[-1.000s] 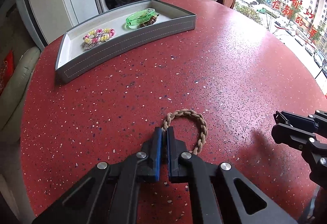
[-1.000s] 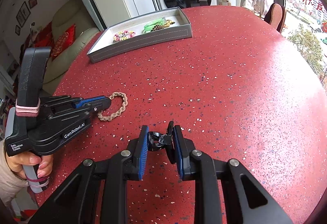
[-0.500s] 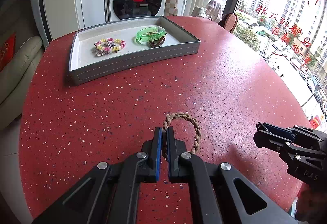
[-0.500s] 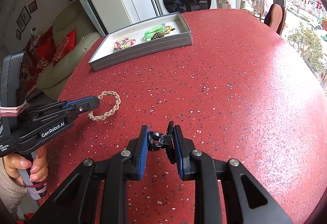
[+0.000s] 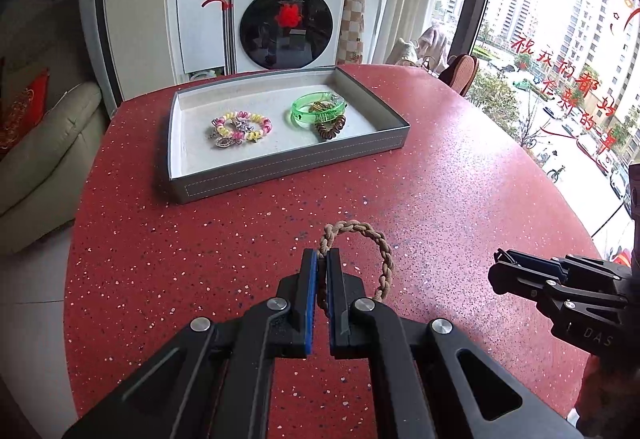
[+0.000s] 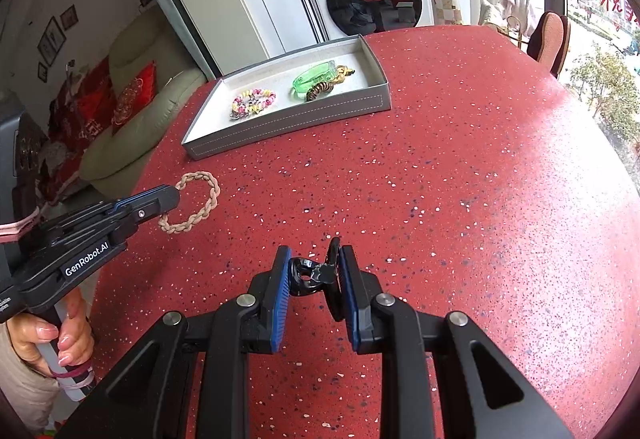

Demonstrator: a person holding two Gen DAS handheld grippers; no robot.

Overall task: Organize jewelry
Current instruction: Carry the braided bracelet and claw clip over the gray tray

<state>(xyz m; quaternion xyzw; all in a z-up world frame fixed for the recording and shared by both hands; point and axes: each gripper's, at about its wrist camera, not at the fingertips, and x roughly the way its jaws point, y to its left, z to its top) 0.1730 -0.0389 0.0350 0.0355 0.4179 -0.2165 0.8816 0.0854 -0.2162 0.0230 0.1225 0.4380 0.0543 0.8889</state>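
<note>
In the left wrist view, the left gripper (image 5: 322,259) has its jaws pressed together on a beige braided bracelet (image 5: 362,251), pinching the loop's left side; the rest of the loop sticks out beyond the tips and curls to the right, above the red speckled table (image 5: 460,179). A grey tray (image 5: 288,169) sits far beyond it on the table, holding a pink-and-yellow beaded bracelet (image 5: 241,123) on the left and a green bangle (image 5: 318,110) on the right. The right gripper (image 5: 504,271) shows at the near right.

In the right wrist view, the right gripper (image 6: 314,271) pinches a small black clip-like piece (image 6: 310,275) between its blue pads (image 6: 281,295), narrowly parted around it. The left gripper (image 6: 170,197) enters from the left, carrying the braided bracelet (image 6: 192,203) near the tray's (image 6: 288,123) near wall.
</note>
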